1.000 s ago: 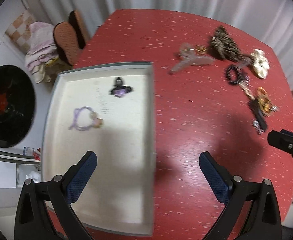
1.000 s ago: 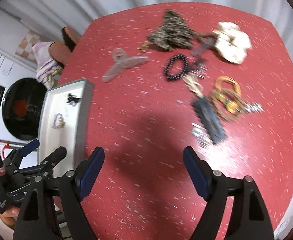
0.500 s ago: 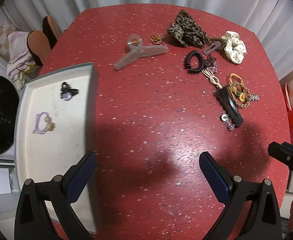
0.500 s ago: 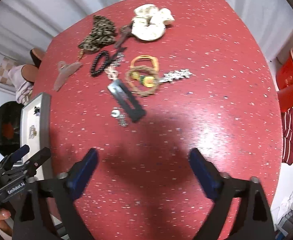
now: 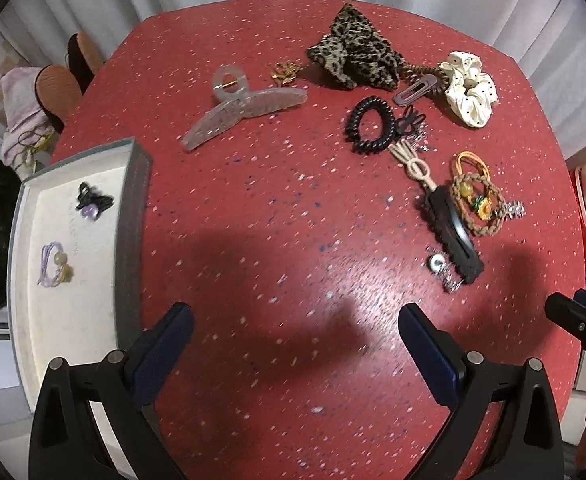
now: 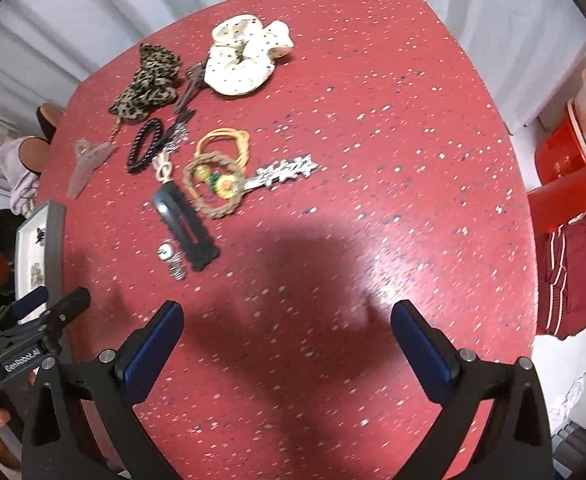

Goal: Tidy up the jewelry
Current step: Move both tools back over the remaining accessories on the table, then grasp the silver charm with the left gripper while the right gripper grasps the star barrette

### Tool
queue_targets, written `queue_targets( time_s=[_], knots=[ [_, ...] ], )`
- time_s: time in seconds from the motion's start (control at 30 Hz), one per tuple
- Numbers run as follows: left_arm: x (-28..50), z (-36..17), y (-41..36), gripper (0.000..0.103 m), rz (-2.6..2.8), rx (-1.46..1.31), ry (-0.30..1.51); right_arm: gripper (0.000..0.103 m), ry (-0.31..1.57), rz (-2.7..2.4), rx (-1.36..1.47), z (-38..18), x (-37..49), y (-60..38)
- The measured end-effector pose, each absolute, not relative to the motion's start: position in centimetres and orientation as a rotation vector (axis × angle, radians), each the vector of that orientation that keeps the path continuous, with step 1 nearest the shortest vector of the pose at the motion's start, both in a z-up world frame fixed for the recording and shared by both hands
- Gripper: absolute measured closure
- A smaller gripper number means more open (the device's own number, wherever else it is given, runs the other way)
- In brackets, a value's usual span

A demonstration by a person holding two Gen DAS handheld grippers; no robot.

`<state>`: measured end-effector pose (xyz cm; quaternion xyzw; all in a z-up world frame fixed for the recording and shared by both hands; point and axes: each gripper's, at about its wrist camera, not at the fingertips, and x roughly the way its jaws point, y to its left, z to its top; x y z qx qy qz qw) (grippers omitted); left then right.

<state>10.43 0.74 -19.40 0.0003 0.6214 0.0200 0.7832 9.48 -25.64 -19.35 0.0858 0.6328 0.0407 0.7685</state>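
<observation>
Above the red table [image 5: 253, 216], both tongs stay spread, now nearer the black barrette [image 5: 453, 236]

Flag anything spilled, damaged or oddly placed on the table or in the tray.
Nothing looks damaged or spilled. Only two pieces sit in the tray: a black clip and a purple hair tie. The rest, like the clear claw clip, lies loose on the red table.
</observation>
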Motion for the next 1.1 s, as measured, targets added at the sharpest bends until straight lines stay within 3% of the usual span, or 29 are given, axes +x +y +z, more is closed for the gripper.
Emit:
queue_targets(
  time_s=[0.6,0.73,0.97,1.1],
  knots=[
    [13.1,-21.9,-4.0,0.001,-0.073,0.002,1.357,0.0,1.334,0.11,0.08,-20.7,13.4,-26.9],
    [13.1,-22.7,-4.8,0.013,-0.091,0.01,1.37,0.008,1.32,0.159,-0.003,-21.1,14.2,-26.2],
    [13.2,-23.6,-5.7,0.013,-0.121,0.001,1.383,0.021,1.303,0.26,-0.165,-22.3,15.6,-24.8],
    [12.9,-23.8,-6.3,0.013,-0.126,-0.006,1.384,0.021,1.293,0.333,-0.241,-22.8,16.6,-23.8]
  ],
)
